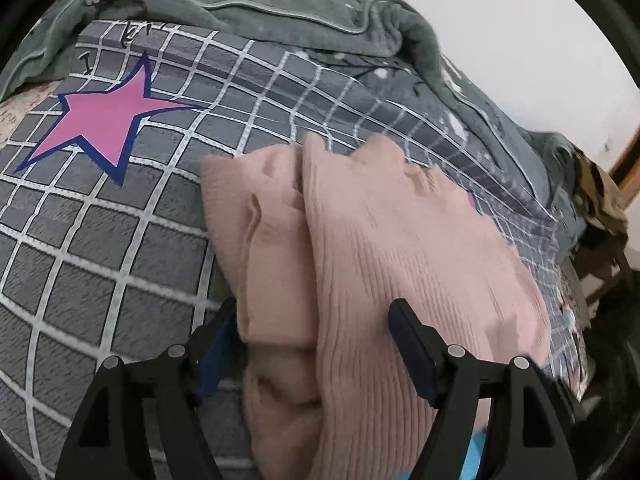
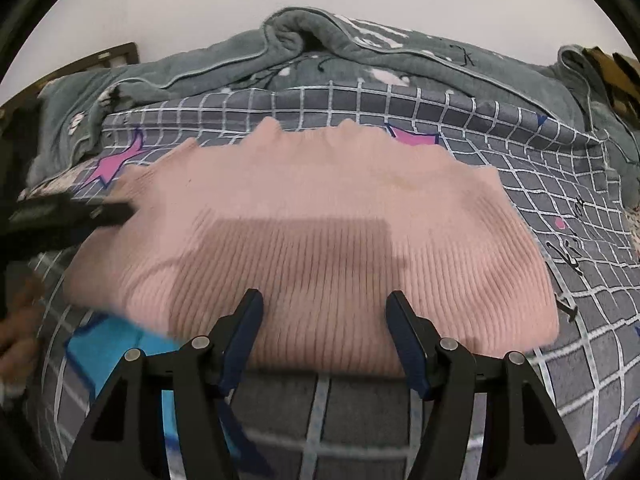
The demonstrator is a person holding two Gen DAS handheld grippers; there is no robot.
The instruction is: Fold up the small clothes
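Hand-held grippers, left [image 1: 316,344] and right [image 2: 324,336], angled down, jaws apart over pink sweater [image 2: 320,216].

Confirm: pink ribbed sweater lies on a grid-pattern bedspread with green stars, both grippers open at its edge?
Not quite: the stars are pink with dark blue outlines, not green, as the left wrist view shows. The rest holds: the pink ribbed sweater lies on the grid bedspread, and the left gripper and right gripper are open at its edge.

Soft even indoor light, blocky shadow on pink sweater [image 2: 320,240], motion blur, fisheye-warped dark corners
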